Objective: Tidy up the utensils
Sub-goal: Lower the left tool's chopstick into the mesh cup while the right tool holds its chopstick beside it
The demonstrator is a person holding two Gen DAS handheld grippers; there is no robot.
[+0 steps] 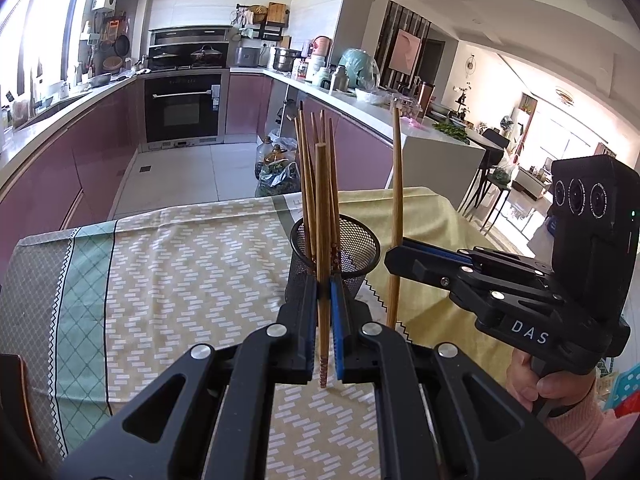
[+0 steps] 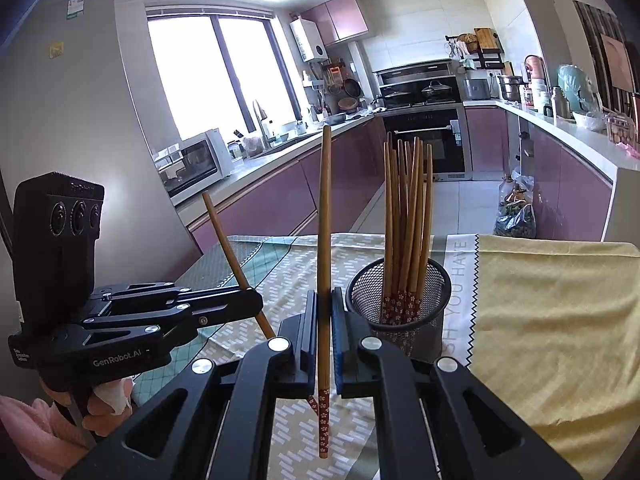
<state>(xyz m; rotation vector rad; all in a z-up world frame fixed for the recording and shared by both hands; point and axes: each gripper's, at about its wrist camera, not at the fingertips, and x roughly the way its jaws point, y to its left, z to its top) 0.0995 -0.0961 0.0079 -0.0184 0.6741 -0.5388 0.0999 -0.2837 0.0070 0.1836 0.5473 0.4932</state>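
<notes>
Both grippers, left gripper [image 1: 324, 312] and right gripper [image 2: 323, 332], each pinching one chopstick beside mesh cup [image 2: 396, 300]; next, likely lifting tips over rim, dropping in.

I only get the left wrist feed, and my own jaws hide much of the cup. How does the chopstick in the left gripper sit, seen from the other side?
Observer: From the right wrist camera, the left gripper holds its chopstick tilted, top leaning away from the mesh cup.
Operator: And the one in the right gripper?
Observer: The right gripper is shut on a near-upright chopstick, patterned end down.
Operator: How do the ones in the cup stand?
Observer: The chopsticks in the cup stand patterned ends down too.
</notes>
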